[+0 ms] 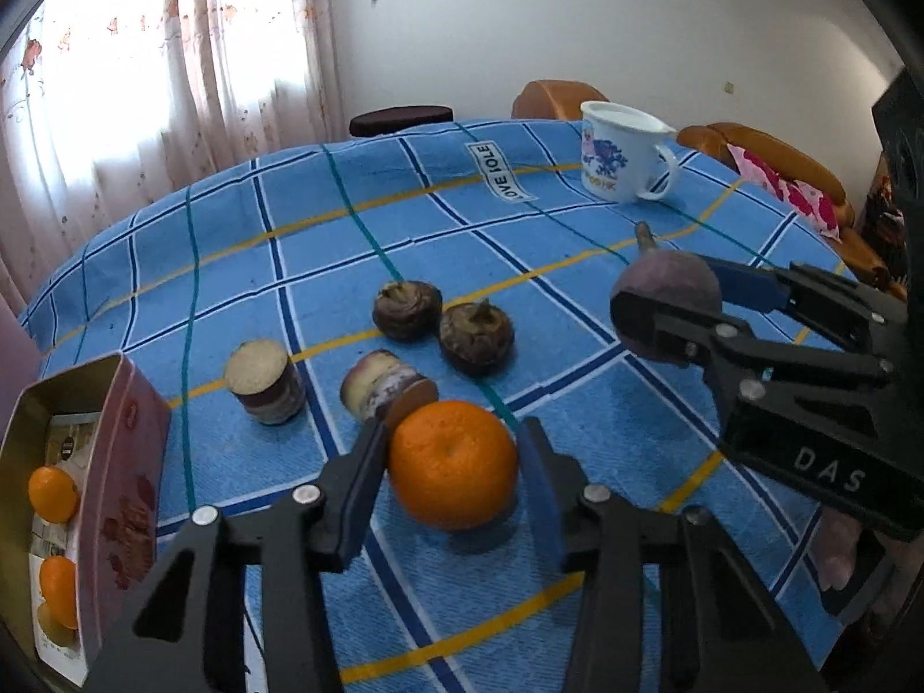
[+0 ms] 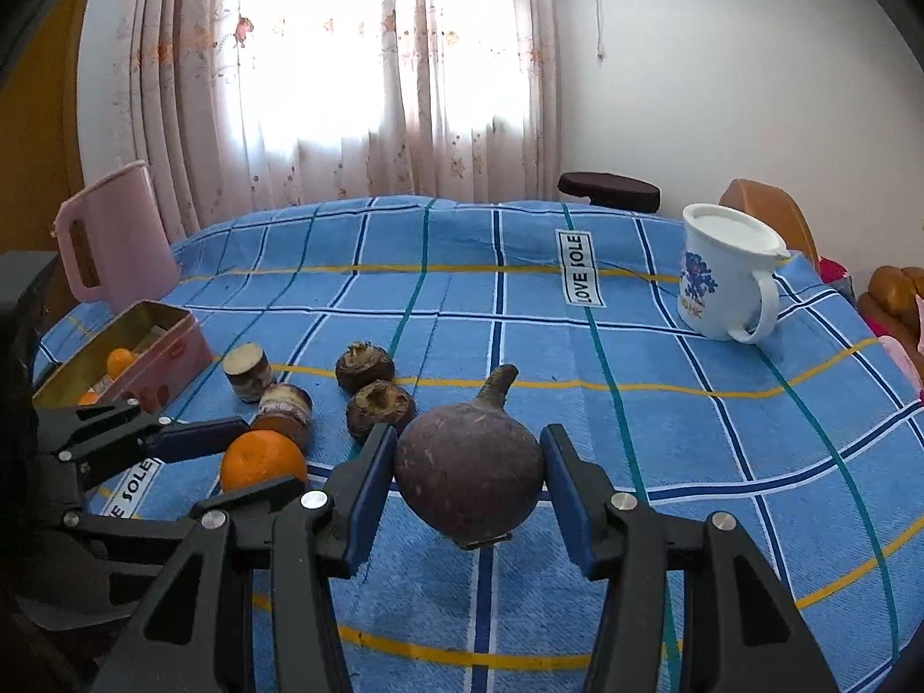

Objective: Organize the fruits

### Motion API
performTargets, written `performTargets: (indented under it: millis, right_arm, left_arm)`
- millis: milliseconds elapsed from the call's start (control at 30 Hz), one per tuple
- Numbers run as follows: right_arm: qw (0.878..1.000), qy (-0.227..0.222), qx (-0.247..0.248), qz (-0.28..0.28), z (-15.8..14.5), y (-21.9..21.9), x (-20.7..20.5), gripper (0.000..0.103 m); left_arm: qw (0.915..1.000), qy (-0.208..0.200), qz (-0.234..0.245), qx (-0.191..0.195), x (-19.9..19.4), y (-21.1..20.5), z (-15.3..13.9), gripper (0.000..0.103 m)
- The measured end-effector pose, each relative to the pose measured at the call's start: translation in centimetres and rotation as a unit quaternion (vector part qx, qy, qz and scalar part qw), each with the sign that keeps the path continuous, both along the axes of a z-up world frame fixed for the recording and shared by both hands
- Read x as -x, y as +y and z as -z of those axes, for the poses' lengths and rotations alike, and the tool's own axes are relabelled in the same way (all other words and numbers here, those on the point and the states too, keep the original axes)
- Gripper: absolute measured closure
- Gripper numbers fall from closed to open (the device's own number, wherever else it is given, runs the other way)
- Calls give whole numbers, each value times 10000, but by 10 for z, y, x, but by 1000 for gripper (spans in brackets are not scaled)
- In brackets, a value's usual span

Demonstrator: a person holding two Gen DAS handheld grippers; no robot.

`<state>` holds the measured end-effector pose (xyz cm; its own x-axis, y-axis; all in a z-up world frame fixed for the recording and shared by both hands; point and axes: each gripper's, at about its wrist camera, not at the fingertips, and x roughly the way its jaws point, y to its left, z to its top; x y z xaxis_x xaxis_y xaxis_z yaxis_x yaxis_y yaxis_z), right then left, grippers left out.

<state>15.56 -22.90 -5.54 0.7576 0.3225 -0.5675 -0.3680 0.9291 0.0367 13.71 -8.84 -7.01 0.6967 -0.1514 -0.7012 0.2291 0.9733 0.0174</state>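
My left gripper (image 1: 453,462) is shut on an orange (image 1: 453,465), held just above the blue checked cloth; it also shows in the right wrist view (image 2: 263,462). My right gripper (image 2: 468,476) is shut on a round purple beet-like root (image 2: 469,472), also seen in the left wrist view (image 1: 670,283). Two dark round water-chestnut-like bulbs (image 1: 407,310) (image 1: 476,338) and two cut sugarcane pieces (image 1: 264,382) (image 1: 384,384) lie on the cloth. A pink tin box (image 1: 124,479) at the left holds several oranges (image 1: 53,494).
A white enamel mug (image 2: 727,274) with a blue print stands at the far right of the table. A pink jug (image 2: 112,237) stands at the far left behind the tin. Chairs and a stool (image 2: 609,189) surround the table; curtains hang behind.
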Motion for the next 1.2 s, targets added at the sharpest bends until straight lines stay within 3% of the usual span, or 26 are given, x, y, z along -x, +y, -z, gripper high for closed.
performTargets:
  millis: [633,1200]
  right_arm:
    - [9980,-469,-199,-366,-9,1,19,50]
    - [9944,-876,-332,-494,-15,-1,34,50]
  left_arm:
    - [9954,-948,-154,32,26,6,-21,55]
    - [9898,-1340,-401,275,38,18,-29,55]
